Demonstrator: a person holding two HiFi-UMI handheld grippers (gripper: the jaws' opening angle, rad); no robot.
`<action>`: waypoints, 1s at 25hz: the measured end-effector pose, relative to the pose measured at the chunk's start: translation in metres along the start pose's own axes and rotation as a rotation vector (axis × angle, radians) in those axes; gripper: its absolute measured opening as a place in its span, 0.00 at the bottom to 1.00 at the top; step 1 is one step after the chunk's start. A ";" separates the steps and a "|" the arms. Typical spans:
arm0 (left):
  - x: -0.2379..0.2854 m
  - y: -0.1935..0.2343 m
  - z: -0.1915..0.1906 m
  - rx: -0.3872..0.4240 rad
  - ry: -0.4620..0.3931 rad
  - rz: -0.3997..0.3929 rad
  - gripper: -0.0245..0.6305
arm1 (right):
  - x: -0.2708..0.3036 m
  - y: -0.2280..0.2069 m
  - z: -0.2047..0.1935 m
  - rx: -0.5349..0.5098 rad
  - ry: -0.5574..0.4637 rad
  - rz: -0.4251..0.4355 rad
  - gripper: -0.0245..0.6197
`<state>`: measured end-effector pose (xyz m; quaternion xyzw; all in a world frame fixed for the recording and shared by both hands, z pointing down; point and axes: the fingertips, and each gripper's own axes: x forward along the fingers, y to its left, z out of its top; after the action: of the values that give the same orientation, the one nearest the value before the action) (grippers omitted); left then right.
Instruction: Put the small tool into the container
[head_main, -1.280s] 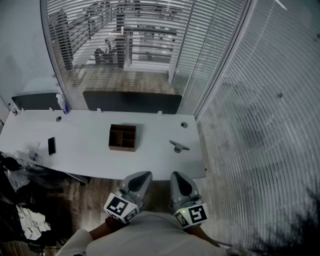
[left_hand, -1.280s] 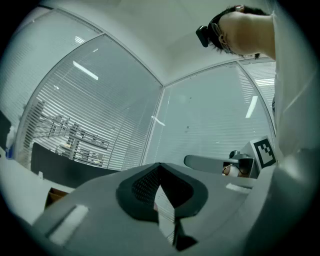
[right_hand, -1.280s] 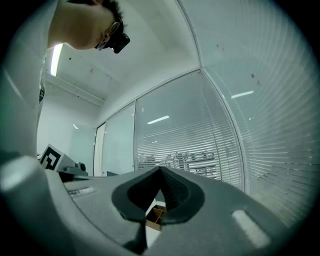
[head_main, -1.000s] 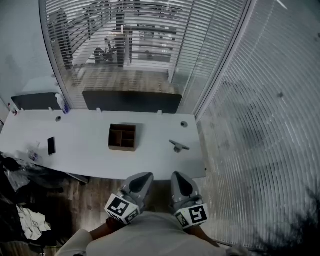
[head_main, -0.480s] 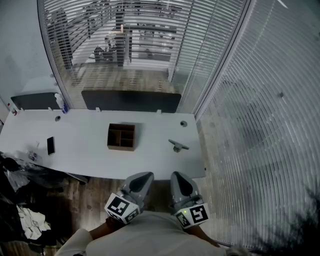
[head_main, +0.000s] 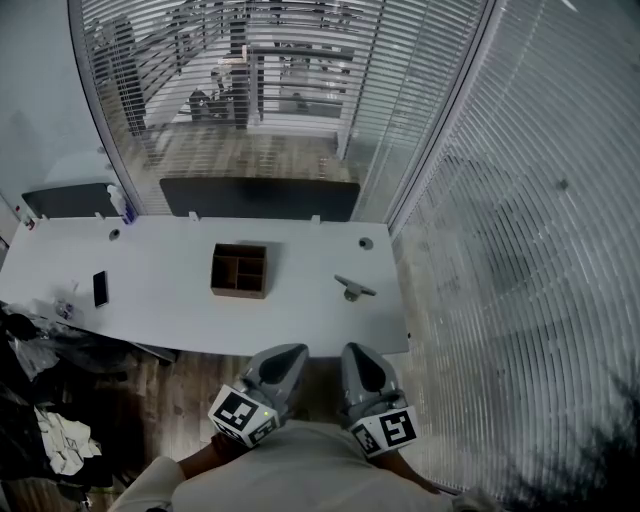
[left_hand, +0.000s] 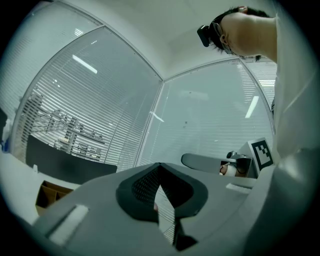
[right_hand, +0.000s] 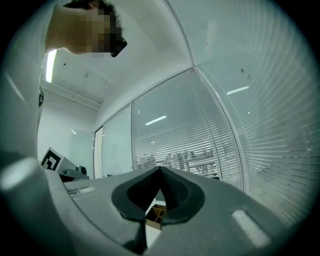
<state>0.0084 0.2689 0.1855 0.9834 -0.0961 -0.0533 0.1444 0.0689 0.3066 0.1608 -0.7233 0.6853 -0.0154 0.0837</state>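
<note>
A small grey tool (head_main: 355, 289) lies on the white table (head_main: 170, 300), right of the middle. A brown box with compartments, the container (head_main: 239, 270), stands at the table's centre and also shows between the jaws in the right gripper view (right_hand: 156, 217). My left gripper (head_main: 283, 361) and right gripper (head_main: 359, 364) hang side by side close to my body, short of the table's near edge, well back from both objects. Both are shut with nothing between their jaws.
A black phone (head_main: 99, 288) and small items lie on the table's left part. Dark screens (head_main: 260, 199) line the far edge. Glass walls with blinds (head_main: 500, 250) close in the right side and back. Clutter (head_main: 50, 440) sits on the wooden floor at left.
The head view has shifted slightly, so the table and box sit a little further left and up. The grippers have not moved.
</note>
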 end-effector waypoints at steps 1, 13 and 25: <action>0.001 -0.001 -0.002 0.002 0.000 0.002 0.04 | -0.001 -0.002 -0.001 0.001 0.002 0.002 0.04; 0.017 -0.020 -0.020 -0.010 0.016 0.020 0.04 | -0.021 -0.021 -0.007 0.010 0.018 0.018 0.04; 0.011 -0.028 -0.038 -0.025 0.037 0.036 0.04 | -0.036 -0.025 -0.014 0.035 0.031 0.016 0.04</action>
<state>0.0294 0.3035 0.2120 0.9805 -0.1104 -0.0337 0.1593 0.0894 0.3419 0.1817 -0.7160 0.6918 -0.0379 0.0856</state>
